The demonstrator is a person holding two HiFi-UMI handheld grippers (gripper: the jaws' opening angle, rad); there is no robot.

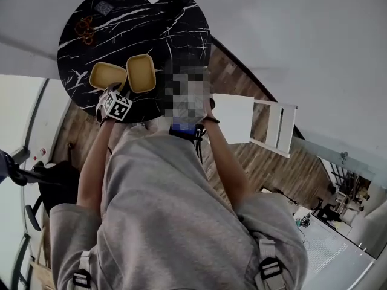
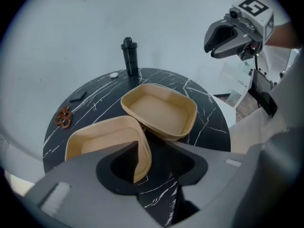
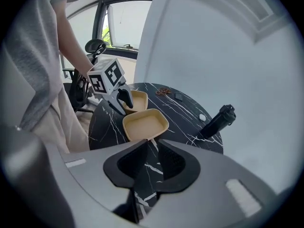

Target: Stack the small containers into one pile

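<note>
Head view first: you had two tan containers side by side on the near part of the round black marble table [image 1: 175,17], the left container [image 1: 107,75] touching the right container [image 1: 141,73], not stacked. Your left gripper [image 1: 109,95] was down at the near edge of the left container. A white chair [image 1: 254,122] stood off to the right of the table, on the wood floor.

Over to the left gripper view: your left gripper [image 2: 151,145] had its fingers spread wide, and the near right corner wall of the left container [image 2: 102,139] stood up between them, not pinched. The right container [image 2: 159,109] sat just beyond, its rim against that corner. A black bottle [image 2: 129,57] stood upright at the far edge, a brown looped thing [image 2: 62,117] lay far left, and your right gripper [image 2: 223,37] hung in the air up on the right.

Right gripper view: your right gripper [image 3: 151,144] had its fingers a little apart, and only the table [image 3: 190,108] showed through the gap. It was above the table's edge, clear of the right container [image 3: 145,123]. Beyond that one, the left gripper [image 3: 121,101] was on the left container [image 3: 135,99].
</note>
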